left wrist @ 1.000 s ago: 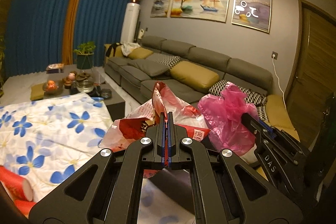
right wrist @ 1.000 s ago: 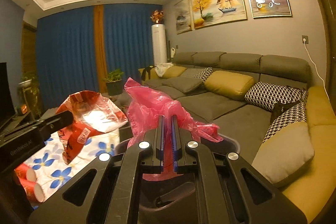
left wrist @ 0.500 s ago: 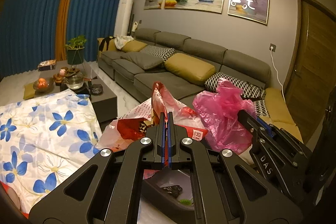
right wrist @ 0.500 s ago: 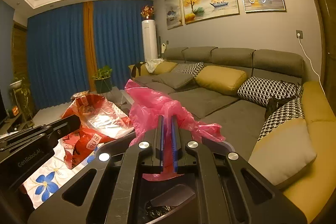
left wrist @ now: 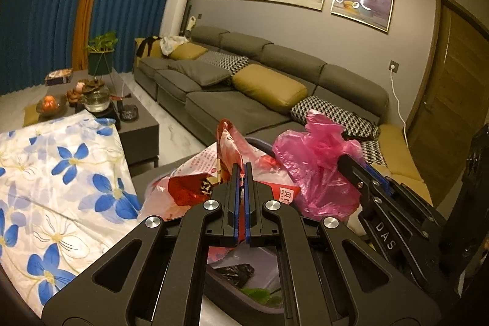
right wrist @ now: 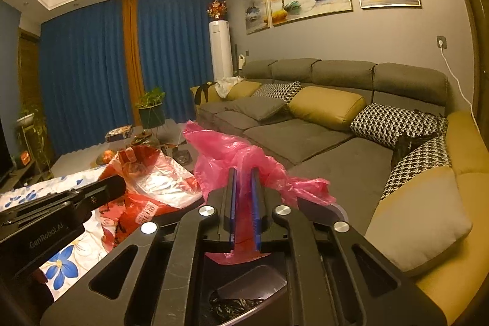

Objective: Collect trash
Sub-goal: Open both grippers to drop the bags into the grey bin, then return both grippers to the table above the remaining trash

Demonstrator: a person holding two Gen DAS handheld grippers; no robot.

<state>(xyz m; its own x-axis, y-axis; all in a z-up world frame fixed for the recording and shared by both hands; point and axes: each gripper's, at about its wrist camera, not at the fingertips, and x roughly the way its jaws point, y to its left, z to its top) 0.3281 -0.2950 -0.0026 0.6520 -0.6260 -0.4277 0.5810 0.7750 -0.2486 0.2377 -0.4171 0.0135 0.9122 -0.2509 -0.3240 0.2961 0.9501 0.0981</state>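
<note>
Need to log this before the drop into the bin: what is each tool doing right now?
Left tool: shut on the red and white bag.
Right tool: jaws just opening, pink bag between them, pads no longer pressing.

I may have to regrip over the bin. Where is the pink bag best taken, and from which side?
Take the pink bag at its gathered middle, where the film bunches into a narrow rope; the loose flaps on either side would likely slip. Come from the near side, fingers about level, as the right gripper stands: its jaws have just been opening, with the bag between them.
</note>
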